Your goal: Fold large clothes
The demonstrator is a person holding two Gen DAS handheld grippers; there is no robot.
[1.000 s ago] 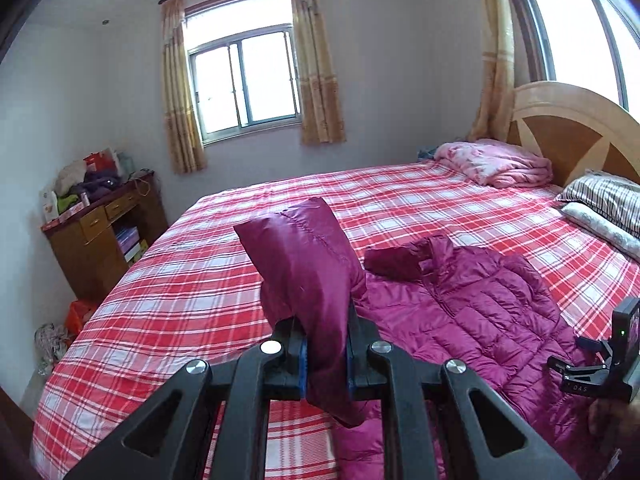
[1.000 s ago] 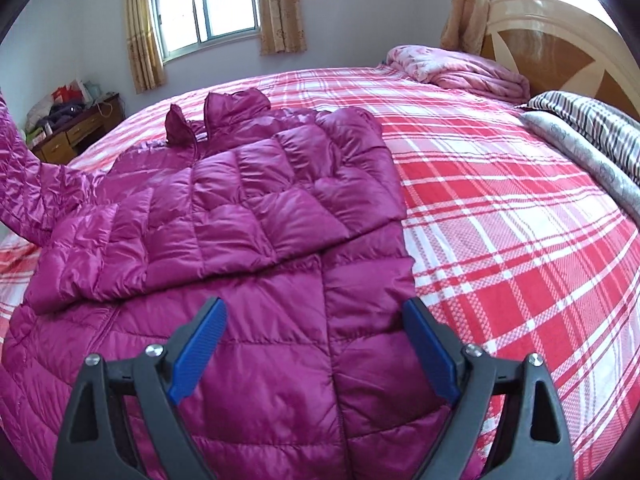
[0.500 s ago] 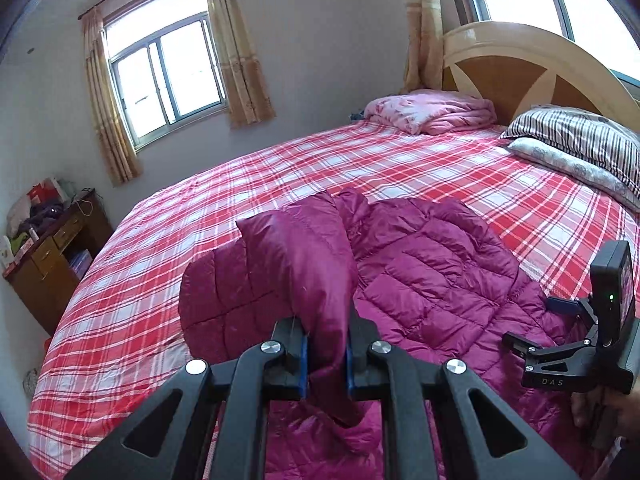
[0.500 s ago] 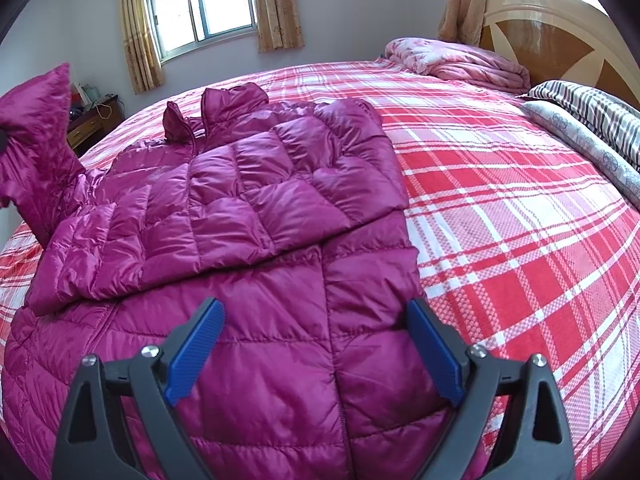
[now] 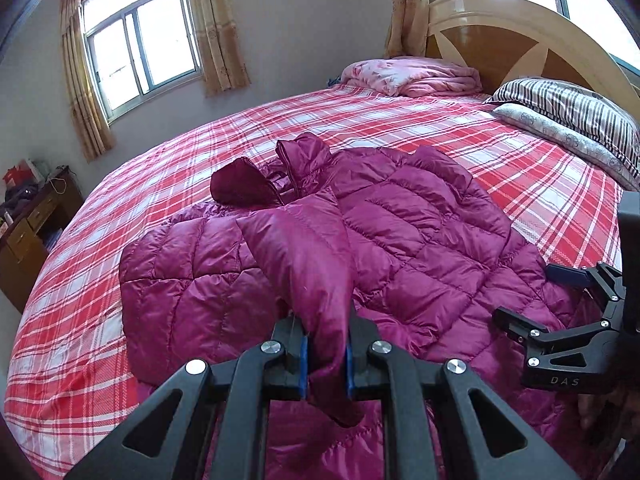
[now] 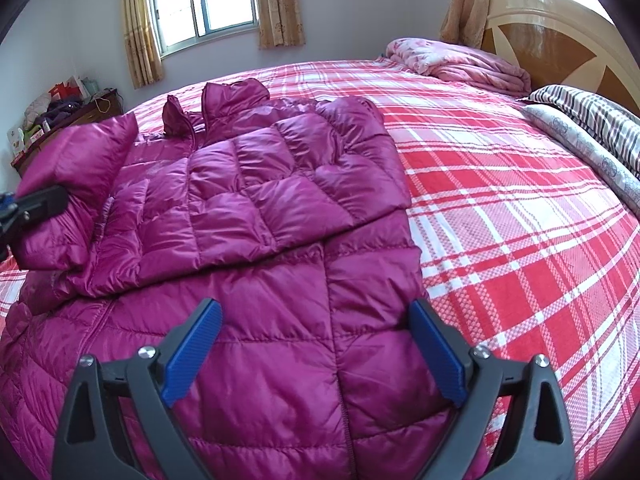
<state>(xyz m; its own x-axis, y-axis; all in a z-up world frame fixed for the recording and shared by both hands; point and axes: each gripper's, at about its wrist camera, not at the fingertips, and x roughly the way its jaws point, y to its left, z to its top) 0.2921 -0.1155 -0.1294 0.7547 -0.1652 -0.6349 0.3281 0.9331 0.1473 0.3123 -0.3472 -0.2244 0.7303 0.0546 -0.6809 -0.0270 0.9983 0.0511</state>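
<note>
Just one jacket [image 6: 248, 184], two grippers [image 5: 326, 354] [image 6: 316, 344]

The jacket [image 6: 280, 184] lies spread on the bed [image 6: 500, 208], toward its foot edge, collar pointing to the far side. One sleeve [image 5: 304, 264] is lifted over the jacket's left part. A folded quilt [image 6: 460, 62] sits at the bed's far head corner, pillows [image 6: 592, 128] along the head edge before the headboard [image 6: 560, 32]. A cabinet [image 5: 28, 232] stands beyond the bed's left side, under the window [image 5: 140, 48].
</note>
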